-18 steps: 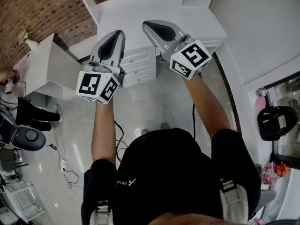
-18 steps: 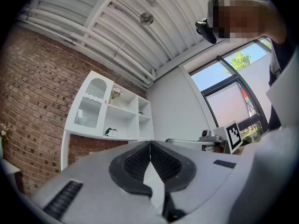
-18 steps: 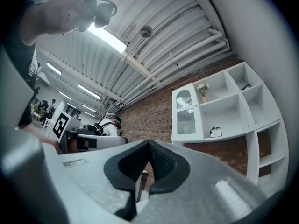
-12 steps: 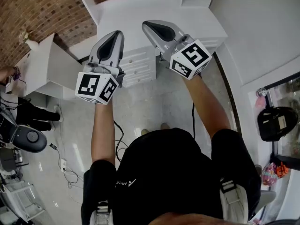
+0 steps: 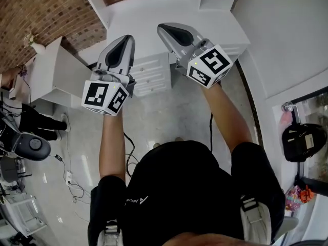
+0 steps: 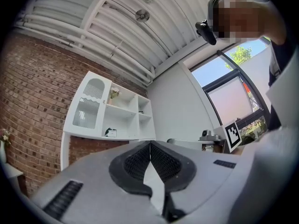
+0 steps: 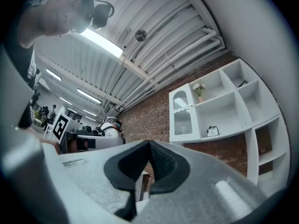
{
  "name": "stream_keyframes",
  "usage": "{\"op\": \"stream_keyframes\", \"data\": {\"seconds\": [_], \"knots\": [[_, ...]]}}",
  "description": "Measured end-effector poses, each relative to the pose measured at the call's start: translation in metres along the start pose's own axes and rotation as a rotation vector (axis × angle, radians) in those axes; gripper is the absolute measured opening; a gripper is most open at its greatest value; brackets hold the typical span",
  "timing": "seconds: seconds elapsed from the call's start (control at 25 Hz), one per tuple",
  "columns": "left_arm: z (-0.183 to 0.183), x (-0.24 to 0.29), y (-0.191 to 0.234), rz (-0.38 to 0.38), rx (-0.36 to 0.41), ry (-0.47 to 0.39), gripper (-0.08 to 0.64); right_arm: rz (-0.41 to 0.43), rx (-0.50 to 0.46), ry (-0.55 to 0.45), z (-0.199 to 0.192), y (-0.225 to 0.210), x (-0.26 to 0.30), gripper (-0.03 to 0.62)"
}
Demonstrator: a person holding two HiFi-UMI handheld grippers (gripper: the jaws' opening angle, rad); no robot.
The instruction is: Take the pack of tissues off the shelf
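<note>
White open shelf unit (image 7: 233,108) is shown holding a small pale pack of tissues (image 7: 213,130), well ahead of the grey left gripper (image 6: 150,144) and right gripper (image 7: 149,143), both closed empty.

The person wears a black short-sleeved shirt (image 5: 184,188) with small white lettering. The left tool (image 5: 127,39) and right tool (image 5: 164,27) each have a smooth grey shell, black ribbed pads (image 6: 164,162) and a white cube (image 5: 105,97) printed with black square markers.
</note>
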State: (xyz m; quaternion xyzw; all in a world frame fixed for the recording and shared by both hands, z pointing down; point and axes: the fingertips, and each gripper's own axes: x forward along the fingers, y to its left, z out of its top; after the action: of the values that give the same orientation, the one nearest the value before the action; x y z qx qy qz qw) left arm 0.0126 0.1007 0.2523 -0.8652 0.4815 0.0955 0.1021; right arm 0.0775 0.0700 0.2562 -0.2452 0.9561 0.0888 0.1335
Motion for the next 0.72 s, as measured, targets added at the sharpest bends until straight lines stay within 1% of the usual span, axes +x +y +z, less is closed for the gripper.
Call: {"op": "stream_keyframes", "data": {"seconds": [0.2, 0.36, 0.56, 0.72], "knots": [[-0.001, 0.022, -0.007, 0.026, 0.016, 0.003, 0.0, 0.016, 0.0, -0.017, 0.007, -0.027, -0.009, 0.002], [-0.008, 0.038, -0.01, 0.051, 0.011, 0.012, 0.0, 0.02, -0.001, -0.021, 0.006, -0.05, -0.016, 0.002], [-0.018, 0.056, -0.003, 0.056, 0.017, 0.032, 0.0, 0.017, 0.017, -0.019, -0.004, -0.069, -0.009, 0.002], [-0.02, 0.071, 0.011, 0.055, 0.013, 0.024, 0.0, 0.013, 0.011, -0.013, -0.01, -0.081, 0.002, 0.002]]}}
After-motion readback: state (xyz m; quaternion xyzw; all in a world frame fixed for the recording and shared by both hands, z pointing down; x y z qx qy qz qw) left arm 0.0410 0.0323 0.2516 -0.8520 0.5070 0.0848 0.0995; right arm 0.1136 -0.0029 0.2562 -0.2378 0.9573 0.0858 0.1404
